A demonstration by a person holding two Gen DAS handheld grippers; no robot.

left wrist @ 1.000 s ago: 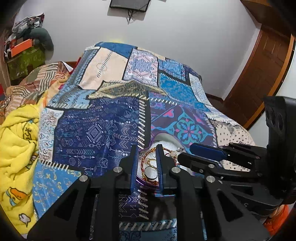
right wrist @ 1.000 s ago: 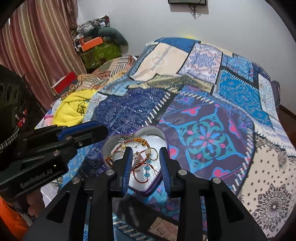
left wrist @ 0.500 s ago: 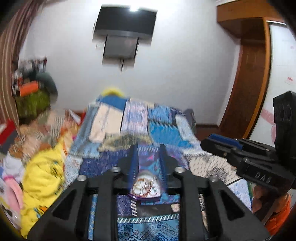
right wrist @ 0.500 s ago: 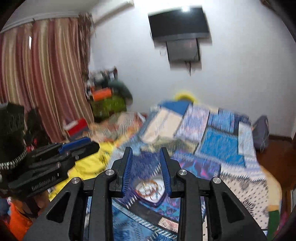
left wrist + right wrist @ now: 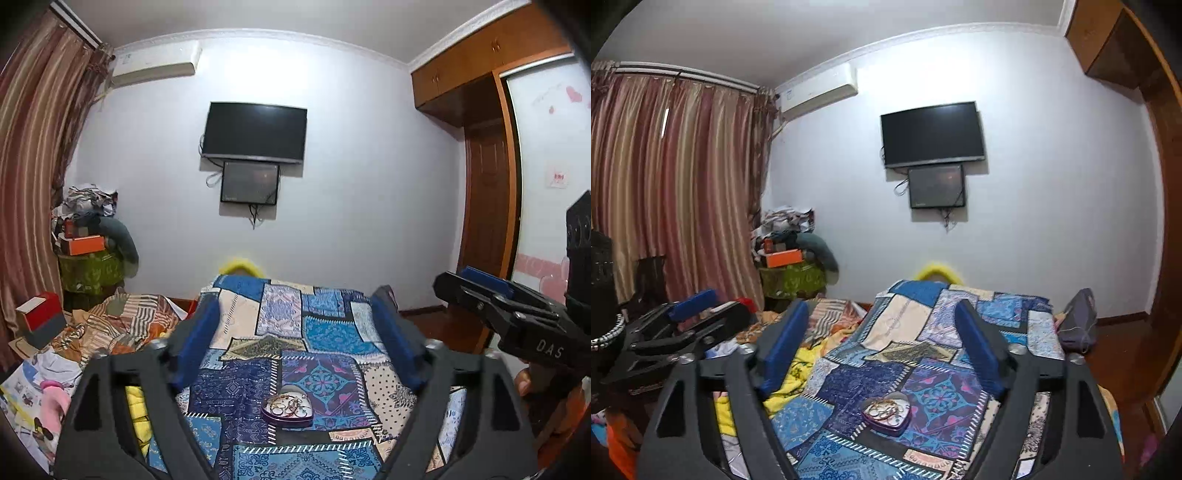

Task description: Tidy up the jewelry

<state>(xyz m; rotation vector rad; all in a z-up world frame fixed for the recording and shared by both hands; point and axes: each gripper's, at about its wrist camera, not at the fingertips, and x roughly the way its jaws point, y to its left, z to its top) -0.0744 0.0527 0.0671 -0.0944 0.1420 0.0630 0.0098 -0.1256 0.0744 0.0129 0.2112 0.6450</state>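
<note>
A purple heart-shaped tin (image 5: 287, 410) lies on the patchwork bedspread (image 5: 317, 332), holding a tangle of gold and red bangles and rings (image 5: 286, 401). It also shows in the right wrist view (image 5: 886, 415). My left gripper (image 5: 299, 314) is open and empty, held well back from and above the tin. My right gripper (image 5: 882, 321) is open and empty too, likewise far from the tin. The right gripper shows at the right of the left wrist view (image 5: 498, 306); the left gripper shows at the left of the right wrist view (image 5: 683, 325).
The bed fills the middle of the room. A yellow blanket (image 5: 790, 384) and striped cloths (image 5: 122, 321) lie to its left. A red box (image 5: 38, 319) and piled clutter (image 5: 88, 236) stand by the curtain. A TV (image 5: 255, 133) hangs on the far wall. A wooden door (image 5: 484, 229) is right.
Both grippers pulled up and back from just over the tin to a far view of the whole bed, and both opened wide from a narrow gap.
</note>
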